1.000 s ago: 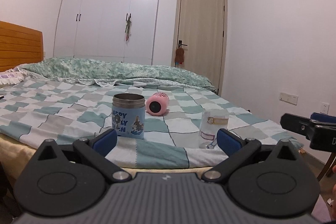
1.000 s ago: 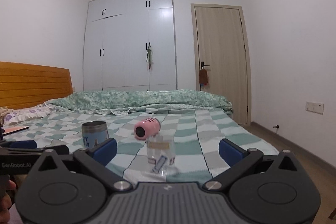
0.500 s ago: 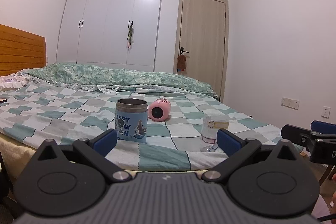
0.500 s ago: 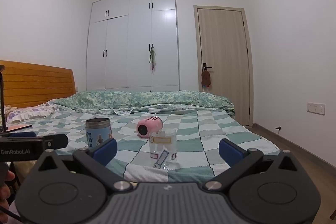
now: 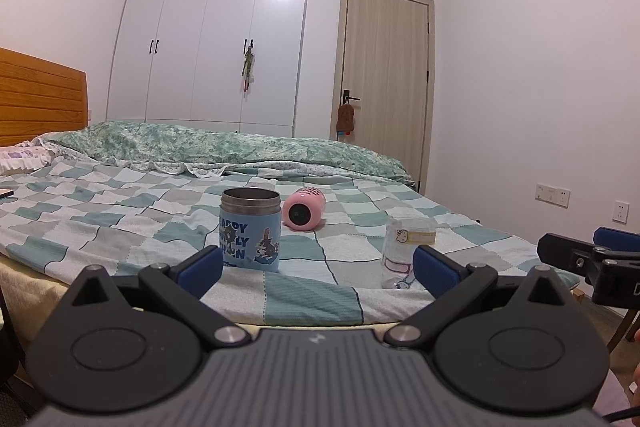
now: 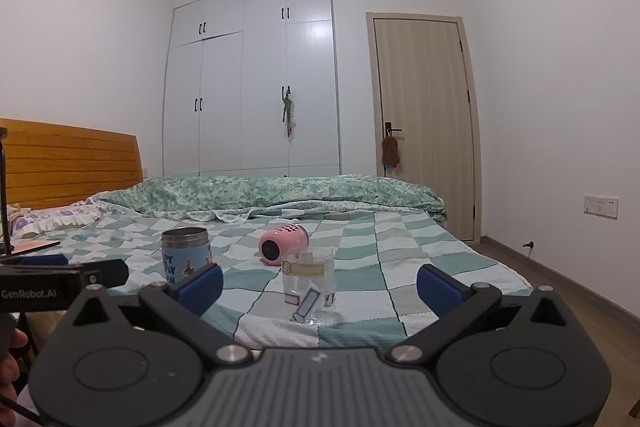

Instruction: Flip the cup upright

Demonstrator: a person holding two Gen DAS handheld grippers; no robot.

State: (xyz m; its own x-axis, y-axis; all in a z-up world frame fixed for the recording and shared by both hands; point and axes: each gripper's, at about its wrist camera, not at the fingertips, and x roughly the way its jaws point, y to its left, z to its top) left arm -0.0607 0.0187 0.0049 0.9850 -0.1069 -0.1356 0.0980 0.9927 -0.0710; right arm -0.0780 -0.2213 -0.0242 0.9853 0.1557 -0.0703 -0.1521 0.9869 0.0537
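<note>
A pink cup lies on its side on the checkered bedspread, its mouth facing me; it also shows in the right wrist view. A blue cartoon steel cup stands upright to its left, also in the right wrist view. A clear glass with stickers stands near the bed's front edge, also in the right wrist view. My left gripper is open and empty, short of the bed. My right gripper is open and empty, with the glass in line between its fingers but farther off.
The bed's front edge lies just ahead of both grippers. A rolled green quilt lies across the far side. A wooden headboard is at left. White wardrobe and door stand behind.
Both grippers have risen slightly and drifted closer to the bed; the cups look a bit lower and larger in view. Nothing on the bed has moved.
</note>
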